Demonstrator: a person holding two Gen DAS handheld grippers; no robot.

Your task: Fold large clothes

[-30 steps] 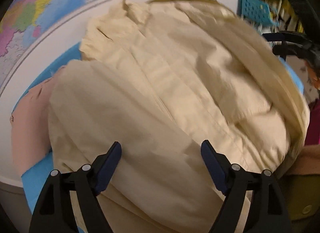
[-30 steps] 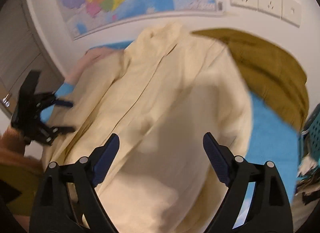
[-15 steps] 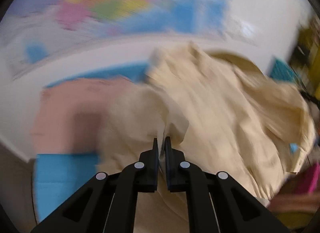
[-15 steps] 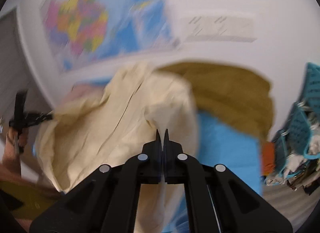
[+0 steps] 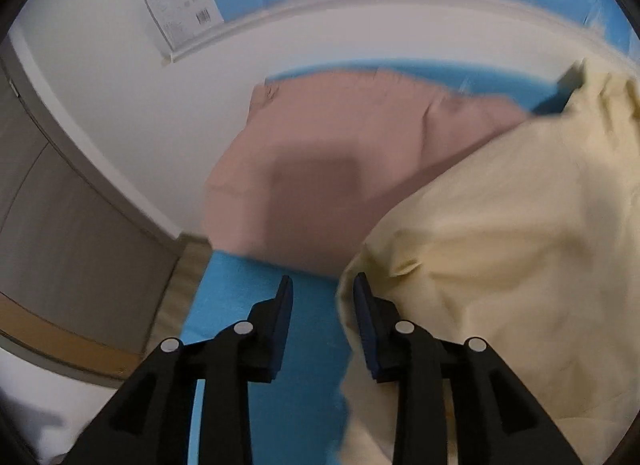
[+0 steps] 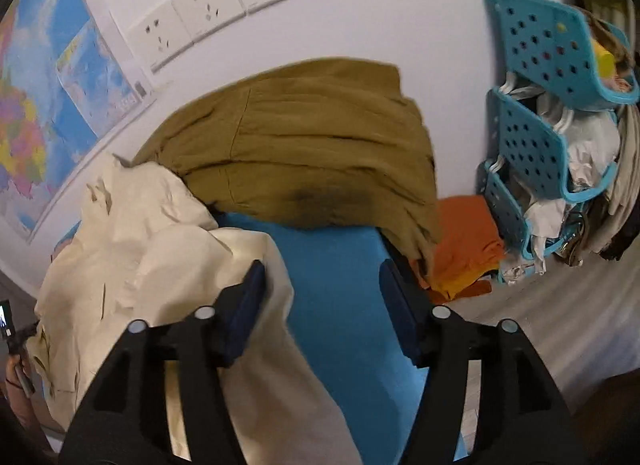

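The large cream garment (image 5: 500, 249) lies rumpled on the blue table cover (image 5: 256, 305). In the left wrist view it fills the right side, and its edge runs just beside the right finger. My left gripper (image 5: 323, 281) hovers over bare blue cover, its jaws opening with no cloth pinched. In the right wrist view the cream garment (image 6: 132, 249) lies heaped at the left, and its edge reaches just past the left finger. My right gripper (image 6: 322, 269) stands wide over the blue cover (image 6: 340, 297), jaws opening, gripping nothing.
A folded pink garment (image 5: 320, 169) lies beyond the left gripper. An olive garment (image 6: 312, 161) is piled at the back against the wall. An orange cloth (image 6: 464, 241) and teal baskets (image 6: 536, 137) stuffed with clothes are at the right. A hand (image 6: 16, 369) holds a black device at the left edge.
Both grippers went from open over the cream garment to shut on its cloth, and have now let go. The left view swung toward the pink garment, the right toward the olive one.
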